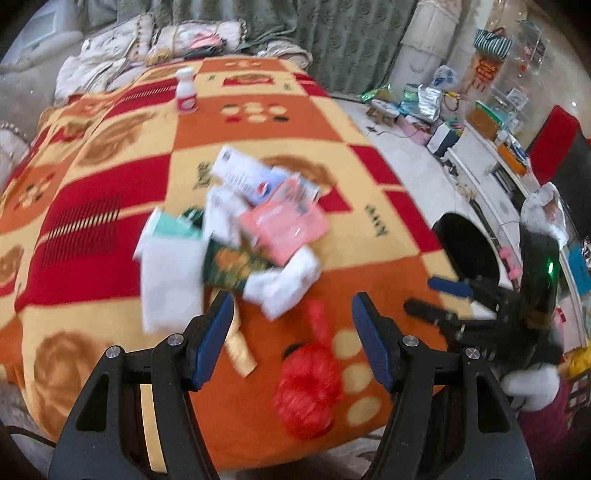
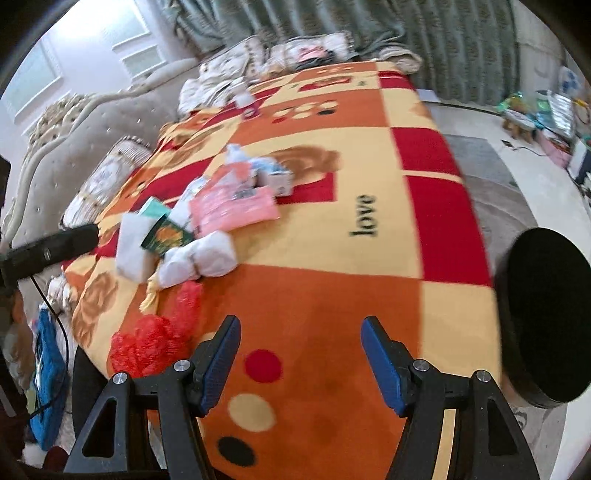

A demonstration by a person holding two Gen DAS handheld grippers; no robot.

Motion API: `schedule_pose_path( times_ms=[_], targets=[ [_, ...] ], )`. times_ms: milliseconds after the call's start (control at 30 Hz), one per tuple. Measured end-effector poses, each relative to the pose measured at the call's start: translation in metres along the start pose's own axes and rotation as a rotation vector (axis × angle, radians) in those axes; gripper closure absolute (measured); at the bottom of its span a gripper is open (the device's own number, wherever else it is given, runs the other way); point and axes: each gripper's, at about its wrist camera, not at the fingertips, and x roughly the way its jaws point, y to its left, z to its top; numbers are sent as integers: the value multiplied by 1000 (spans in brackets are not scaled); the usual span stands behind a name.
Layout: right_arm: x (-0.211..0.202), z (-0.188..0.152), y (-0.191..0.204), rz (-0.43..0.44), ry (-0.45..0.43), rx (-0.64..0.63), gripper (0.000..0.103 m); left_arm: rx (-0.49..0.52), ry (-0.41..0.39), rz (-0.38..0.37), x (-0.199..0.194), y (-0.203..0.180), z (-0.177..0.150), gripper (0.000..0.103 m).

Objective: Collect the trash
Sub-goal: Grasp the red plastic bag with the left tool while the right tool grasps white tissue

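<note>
Nothing was held in either gripper's [image 1: 291, 339] [image 2: 301, 362] half-open jaws; the trash pile [image 1: 236, 236] remained uncollected on the bed [image 1: 110, 184]

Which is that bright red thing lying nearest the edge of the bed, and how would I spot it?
Start at the orange, red and cream checked blanket covering the bed. Follow it to the near edge, below the heap of white paper and packets. There lies a crumpled red net bag, alone on an orange square; it is the only see-through mesh piece, with a twisted tail pointing toward the heap.

Home bedroom: bed [image 2: 332, 240] under patterned blanket, pillows [image 1: 122, 48], green curtains [image 1: 332, 33]
</note>
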Motion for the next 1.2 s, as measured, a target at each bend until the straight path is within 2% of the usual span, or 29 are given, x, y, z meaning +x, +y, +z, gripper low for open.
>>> schedule_pose_path(
  times_ms=[100, 300, 533, 633, 667, 733, 833, 1000, 1200],
  targets=[
    [11, 3, 12, 7, 19, -21, 38, 2, 23, -11, 3, 9, -20, 37],
    [25, 15, 22, 7, 39, -36, 38, 8, 75, -96, 19, 1, -47, 37],
    [31, 22, 25, 5, 46, -33, 38, 56, 121, -108, 49, -15, -59, 37],
    [33, 24, 24, 14, 47, -23, 38, 42, 136, -129, 58, -14, -62, 39],
    [33, 24, 25, 18, 47, -21, 38, 32, 138, -139, 61, -11, -62, 51],
    [36, 26, 26, 29, 49, -18, 37, 8, 154, -148, 63, -5, -62, 64],
    [42, 29, 32, 48, 52, -20, 38, -31, 137, -167, 52, 7, -59, 67],
    [54, 37, 48, 97, 55, -39, 37, -31, 70, -136, 18, 22, -50, 67],
    [79, 46, 71, 166, 75, -48, 37, -82, 28, -44, 2, 54, -44, 67]
  ],
)
